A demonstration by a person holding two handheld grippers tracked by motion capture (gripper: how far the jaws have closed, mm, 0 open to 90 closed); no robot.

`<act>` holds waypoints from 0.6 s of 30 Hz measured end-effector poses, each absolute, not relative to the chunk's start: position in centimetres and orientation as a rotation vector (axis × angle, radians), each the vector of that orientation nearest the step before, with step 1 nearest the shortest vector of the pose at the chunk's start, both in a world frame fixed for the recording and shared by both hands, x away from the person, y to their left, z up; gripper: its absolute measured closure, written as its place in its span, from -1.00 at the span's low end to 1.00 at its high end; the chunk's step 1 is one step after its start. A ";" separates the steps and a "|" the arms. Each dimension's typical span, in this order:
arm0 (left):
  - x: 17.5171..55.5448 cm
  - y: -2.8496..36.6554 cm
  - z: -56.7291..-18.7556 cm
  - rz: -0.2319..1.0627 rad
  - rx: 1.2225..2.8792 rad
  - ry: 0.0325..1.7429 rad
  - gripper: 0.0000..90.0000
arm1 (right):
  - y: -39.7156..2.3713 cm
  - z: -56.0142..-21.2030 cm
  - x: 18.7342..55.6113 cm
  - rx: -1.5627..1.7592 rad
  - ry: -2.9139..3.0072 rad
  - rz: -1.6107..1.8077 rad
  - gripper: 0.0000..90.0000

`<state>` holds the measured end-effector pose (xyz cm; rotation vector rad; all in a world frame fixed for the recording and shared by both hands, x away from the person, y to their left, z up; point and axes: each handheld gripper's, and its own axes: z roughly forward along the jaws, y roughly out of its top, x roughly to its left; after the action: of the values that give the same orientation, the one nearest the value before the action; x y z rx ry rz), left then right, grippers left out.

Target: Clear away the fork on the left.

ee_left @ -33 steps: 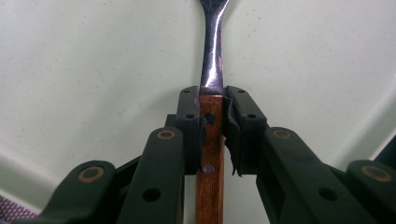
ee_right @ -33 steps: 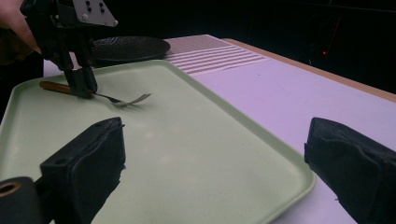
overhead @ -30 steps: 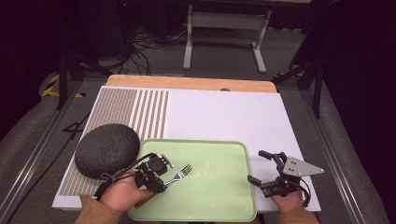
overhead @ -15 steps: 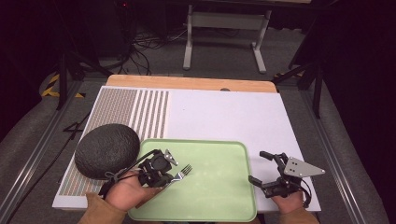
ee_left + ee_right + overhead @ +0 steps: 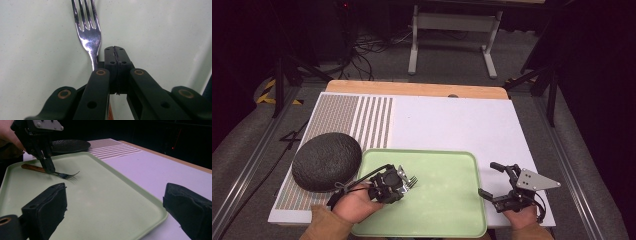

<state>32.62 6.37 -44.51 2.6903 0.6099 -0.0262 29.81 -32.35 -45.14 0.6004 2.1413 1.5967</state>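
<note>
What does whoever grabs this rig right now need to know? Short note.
Left gripper: shut, tips down on the green tray. The pads meet each other, and the fork neck runs beside them, not between them.
Right gripper: open, empty, over the white mat just right of the tray.
Fork: flat on the tray's left part, tines pointing away from the left hand.
Done: left gripper is at the fork.
Left: it looks like a missed grasp, so probably reopen, centre on the neck, close again, then lift.
</note>
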 end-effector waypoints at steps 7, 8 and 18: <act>32.6 6.0 -44.9 -0.025 2.711 0.573 1.00 | -32.4 -45.1 29.8 0.604 2.139 1.616 -0.87; 32.6 6.0 -44.9 -0.025 2.711 0.573 1.00 | -32.4 -45.1 29.8 0.606 2.138 1.615 -0.87; 33.0 6.3 -45.1 -0.017 2.722 0.595 1.00 | -32.4 -45.1 29.8 0.600 2.139 1.611 -0.87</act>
<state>32.95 6.28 -45.14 2.7217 0.5955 -0.0166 29.81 -32.40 -45.11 0.6005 2.1388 1.6106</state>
